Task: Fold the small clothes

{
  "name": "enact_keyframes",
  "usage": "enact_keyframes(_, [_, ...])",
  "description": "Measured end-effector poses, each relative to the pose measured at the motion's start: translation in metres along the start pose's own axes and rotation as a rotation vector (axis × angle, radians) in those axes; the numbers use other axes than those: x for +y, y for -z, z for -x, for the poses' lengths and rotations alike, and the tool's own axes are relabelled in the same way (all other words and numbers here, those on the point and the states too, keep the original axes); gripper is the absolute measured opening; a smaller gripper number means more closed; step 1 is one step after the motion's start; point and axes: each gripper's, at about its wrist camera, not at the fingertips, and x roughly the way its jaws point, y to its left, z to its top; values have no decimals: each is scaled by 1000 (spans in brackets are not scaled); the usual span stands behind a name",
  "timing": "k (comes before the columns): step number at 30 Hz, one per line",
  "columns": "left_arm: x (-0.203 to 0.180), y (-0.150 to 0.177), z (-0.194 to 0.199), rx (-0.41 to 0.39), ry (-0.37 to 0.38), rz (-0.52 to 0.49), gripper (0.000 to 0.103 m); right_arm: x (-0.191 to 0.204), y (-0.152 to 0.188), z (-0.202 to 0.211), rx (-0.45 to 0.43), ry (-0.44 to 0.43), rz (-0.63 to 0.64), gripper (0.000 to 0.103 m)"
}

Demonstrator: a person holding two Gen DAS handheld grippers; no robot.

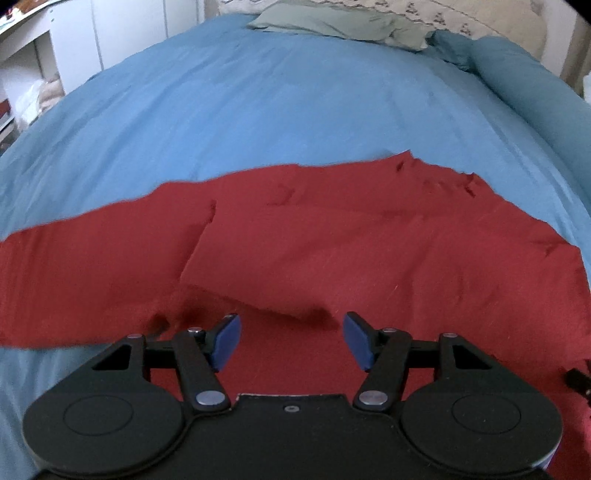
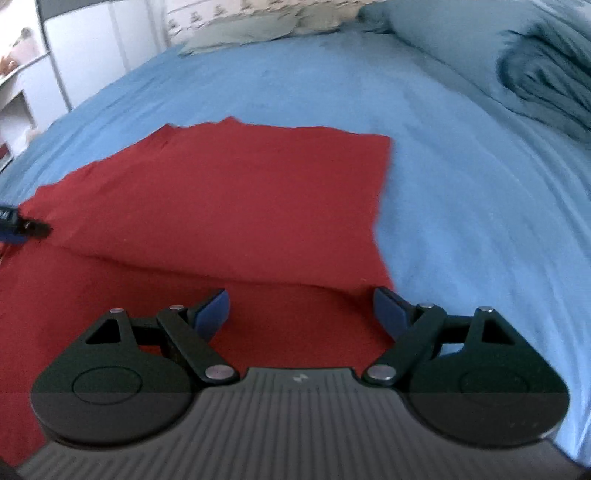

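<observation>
Red garment (image 1: 332,251): spread flat on blue bedsheet (image 1: 258,110), fills lower half of both views; fold edge runs across cloth just ahead of fingers
Left gripper (image 1: 291,341): bottom centre of left wrist view, jaws released, gap wide, nothing between blue pads (image 1: 225,343), hovers over red cloth
Right gripper (image 2: 301,314): bottom centre of right wrist view, jaws released, empty, over garment's right edge
Grey-green pillow (image 1: 332,24): top of frame
Rolled teal blanket (image 2: 546,74): upper right
White shelving (image 1: 44,66): upper left

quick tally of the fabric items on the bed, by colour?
Red: 1, the shirt
Blue: 2, the sheet and the bundled blanket
Grey-green: 1, the pillow
Total: 4
</observation>
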Motion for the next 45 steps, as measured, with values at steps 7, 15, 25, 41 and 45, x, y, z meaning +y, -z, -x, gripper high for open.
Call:
enact_keyframes(7, [9, 0, 38, -14, 18, 76, 67, 15, -25, 31, -34, -6, 61, 101])
enact_keyframes(15, [50, -14, 134, -107, 49, 187, 89, 99, -87, 105, -123, -93, 151, 103])
enact_keyframes(25, [215, -3, 180, -201, -58, 457, 103, 253, -98, 113, -74, -199, 210, 103])
enact_keyframes(41, [419, 52, 93, -141, -131, 758, 80, 459, -46, 28, 76, -165, 201, 103])
enact_keyframes(45, [430, 47, 75, -120, -127, 755, 61, 479, -40, 19, 92, -170, 210, 103])
